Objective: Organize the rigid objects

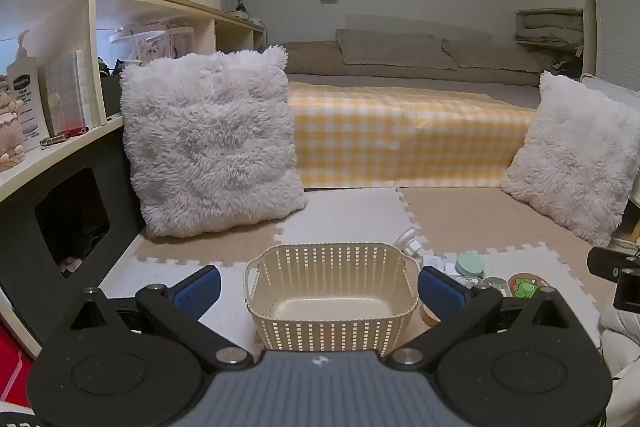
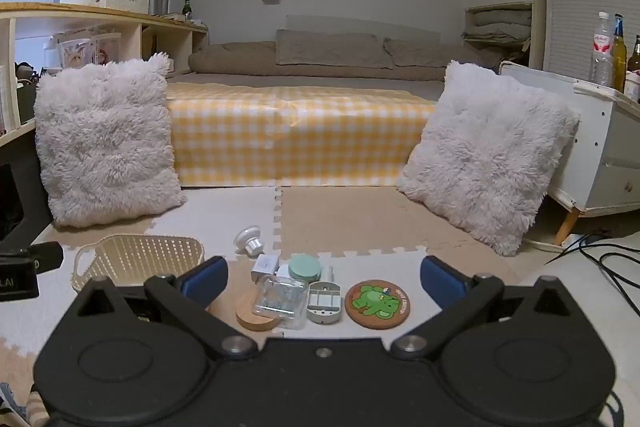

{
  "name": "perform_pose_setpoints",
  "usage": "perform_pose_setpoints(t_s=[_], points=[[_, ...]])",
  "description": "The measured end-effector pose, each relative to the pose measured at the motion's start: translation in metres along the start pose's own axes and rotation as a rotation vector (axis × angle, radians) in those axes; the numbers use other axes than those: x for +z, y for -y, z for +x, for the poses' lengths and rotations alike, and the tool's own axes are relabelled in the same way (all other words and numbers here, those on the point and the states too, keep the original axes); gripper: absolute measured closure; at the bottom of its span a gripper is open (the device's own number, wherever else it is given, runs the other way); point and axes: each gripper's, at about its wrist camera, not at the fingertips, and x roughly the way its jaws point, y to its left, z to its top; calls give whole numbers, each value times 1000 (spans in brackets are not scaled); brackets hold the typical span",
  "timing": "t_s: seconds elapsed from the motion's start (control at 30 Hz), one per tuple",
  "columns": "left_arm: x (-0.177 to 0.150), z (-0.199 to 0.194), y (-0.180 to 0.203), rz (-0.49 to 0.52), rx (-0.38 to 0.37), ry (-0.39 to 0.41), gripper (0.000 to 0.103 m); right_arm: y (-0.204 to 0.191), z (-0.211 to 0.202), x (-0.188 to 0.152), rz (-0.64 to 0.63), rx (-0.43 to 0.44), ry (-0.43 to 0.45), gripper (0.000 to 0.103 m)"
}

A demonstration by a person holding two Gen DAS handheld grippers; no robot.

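Observation:
A cream perforated basket [image 1: 332,293] stands on the foam mat, empty, between the fingers of my open left gripper [image 1: 319,287]; it also shows at the left in the right wrist view [image 2: 140,259]. My right gripper [image 2: 324,277] is open above a cluster of small objects: a green dinosaur coaster [image 2: 377,303], a grey plastic holder [image 2: 324,301], a clear box [image 2: 282,301] on a wooden disc [image 2: 252,317], a mint round lid [image 2: 305,267], a white charger [image 2: 265,266] and a white knob [image 2: 250,241]. The cluster lies to the right of the basket.
Two fluffy white pillows [image 2: 106,139] [image 2: 486,153] lean against a low bed with a yellow checked cover [image 2: 296,135]. A shelf unit [image 1: 60,87] runs along the left. A white cabinet [image 2: 600,147] with bottles stands at the right, with cables [image 2: 600,259] on the floor.

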Motion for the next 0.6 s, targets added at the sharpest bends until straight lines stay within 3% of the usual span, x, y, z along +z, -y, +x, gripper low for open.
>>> perform_pose_setpoints(t_s=[0.6], points=[[0,0,0,-6,-3,1,0,1,0,0,2,0,-3,0]])
